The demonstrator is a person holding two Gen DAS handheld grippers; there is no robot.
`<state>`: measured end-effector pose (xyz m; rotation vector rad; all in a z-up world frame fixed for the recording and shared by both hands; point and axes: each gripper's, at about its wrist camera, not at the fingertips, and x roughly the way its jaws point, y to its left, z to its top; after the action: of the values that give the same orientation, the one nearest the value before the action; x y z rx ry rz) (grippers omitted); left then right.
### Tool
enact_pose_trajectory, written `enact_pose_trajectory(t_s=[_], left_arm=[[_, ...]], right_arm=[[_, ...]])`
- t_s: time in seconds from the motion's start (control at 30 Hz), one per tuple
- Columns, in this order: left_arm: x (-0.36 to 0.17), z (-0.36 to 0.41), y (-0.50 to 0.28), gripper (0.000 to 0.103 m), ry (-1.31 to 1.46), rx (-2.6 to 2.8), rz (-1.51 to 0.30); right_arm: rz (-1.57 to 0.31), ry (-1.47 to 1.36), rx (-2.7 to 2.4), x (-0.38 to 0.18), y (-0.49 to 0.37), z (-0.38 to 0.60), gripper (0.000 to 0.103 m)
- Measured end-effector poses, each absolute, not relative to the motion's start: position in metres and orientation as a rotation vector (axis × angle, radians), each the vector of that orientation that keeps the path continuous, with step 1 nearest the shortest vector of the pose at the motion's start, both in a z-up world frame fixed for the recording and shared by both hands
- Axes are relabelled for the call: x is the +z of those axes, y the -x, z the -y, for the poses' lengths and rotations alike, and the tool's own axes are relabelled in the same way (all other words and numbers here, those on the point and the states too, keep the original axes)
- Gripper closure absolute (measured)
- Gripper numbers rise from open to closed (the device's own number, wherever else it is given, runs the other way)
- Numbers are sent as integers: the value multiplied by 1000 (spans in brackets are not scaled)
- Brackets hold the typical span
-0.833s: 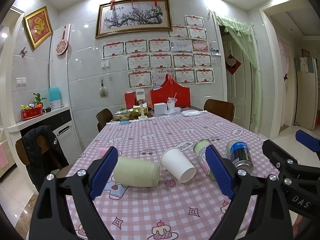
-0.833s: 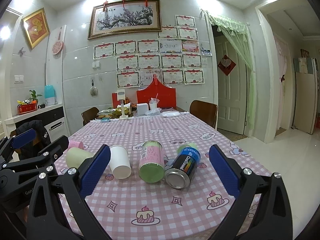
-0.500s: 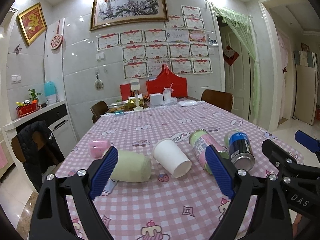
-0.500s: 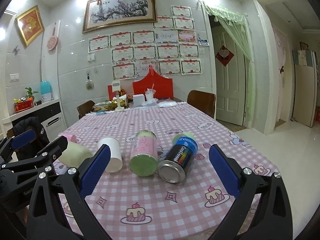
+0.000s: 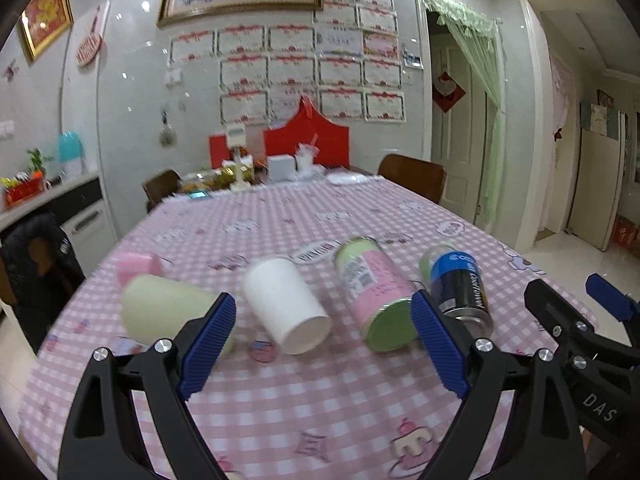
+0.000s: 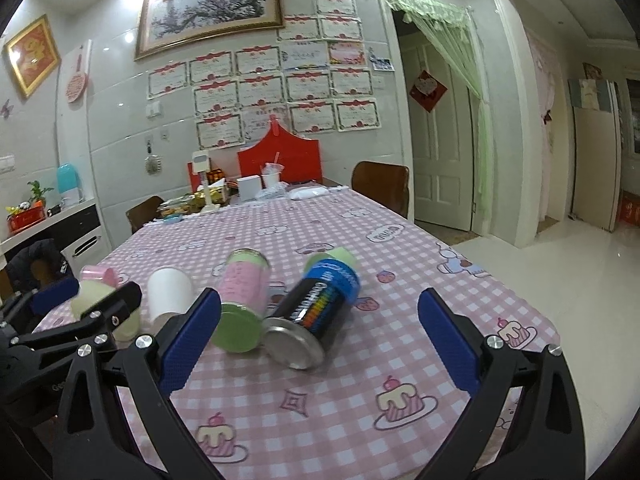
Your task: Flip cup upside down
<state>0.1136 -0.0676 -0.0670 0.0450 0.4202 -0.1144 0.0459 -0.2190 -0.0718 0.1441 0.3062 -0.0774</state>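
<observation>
Since the earlier frames both grippers have been brought lower and nearer the row of things lying on the checked tablecloth (image 5: 320,408), and the left view has swung right so that the white cup (image 5: 286,306) now sits between its fingers. The left gripper (image 5: 322,344) is held wide open with nothing in it, seemingly lined up to close across the cup's side. The cup lies on its side, mouth toward the camera, between a pale green cup (image 5: 168,312) and a pink tin (image 5: 374,292). The right gripper (image 6: 318,342) is likewise wide open and empty, a black can (image 6: 318,306) lying beyond its fingers. No grasp has yet been made.
</observation>
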Motion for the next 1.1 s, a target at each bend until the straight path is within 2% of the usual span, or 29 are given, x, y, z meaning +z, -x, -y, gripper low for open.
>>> enact_pose_trajectory(t_s=[0.23, 1.0, 1.03, 1.07, 1.1], left_arm=[[-83, 101, -148, 15, -73, -98, -479], [-118, 126, -225, 17, -73, -130, -711], [-119, 124, -229, 20, -61, -143, -725], [-121, 124, -230, 30, -55, -155, -732], [-122, 123, -231, 32, -45, -165, -743]], right_arm=[[-332, -189, -109, -79, -64, 246, 8], [-391, -230, -81, -94, -102, 266, 8], [-396, -229, -79, -95, -103, 266, 8], [-399, -228, -78, -95, -104, 265, 8], [-401, -227, -76, -95, -105, 265, 8]])
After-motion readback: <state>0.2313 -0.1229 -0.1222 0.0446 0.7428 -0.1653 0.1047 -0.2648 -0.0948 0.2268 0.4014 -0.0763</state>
